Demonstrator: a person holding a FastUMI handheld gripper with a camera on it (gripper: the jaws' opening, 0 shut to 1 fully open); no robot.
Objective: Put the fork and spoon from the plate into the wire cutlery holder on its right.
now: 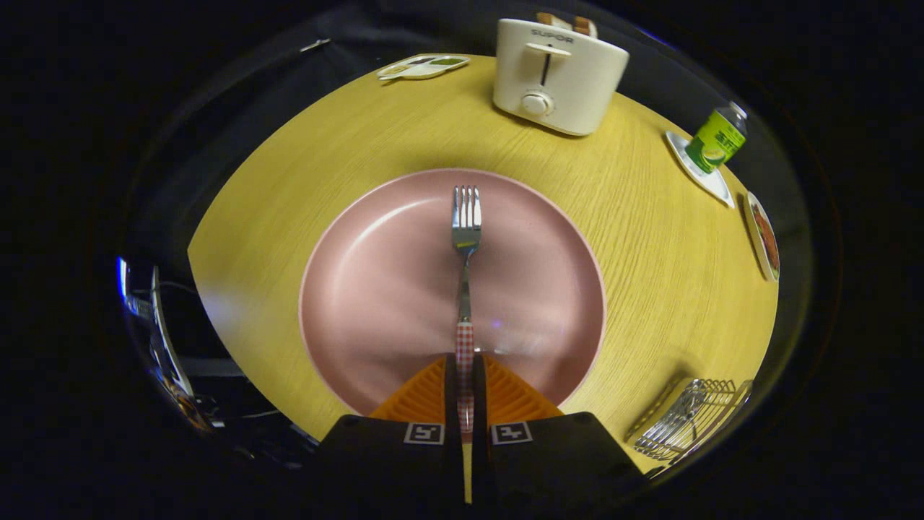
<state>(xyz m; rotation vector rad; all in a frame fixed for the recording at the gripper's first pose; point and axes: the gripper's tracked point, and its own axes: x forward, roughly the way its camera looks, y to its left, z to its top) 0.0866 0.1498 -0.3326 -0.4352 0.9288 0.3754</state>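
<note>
Pinching one fork (465, 274) by its checked handle, the fingers (433, 393) are pressed together on it.
Its long axis runs straight ahead, tines pointing away, over one pink plate (361, 289).

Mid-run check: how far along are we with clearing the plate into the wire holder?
Looks done: no spoon lies on the pink plate, and something metallic sits in the wire cutlery holder, though I cannot tell if it is the spoon. In hand: the gripper is shut on the fork by its checked handle. Left: carry the fork right and drop it into the holder.
</note>
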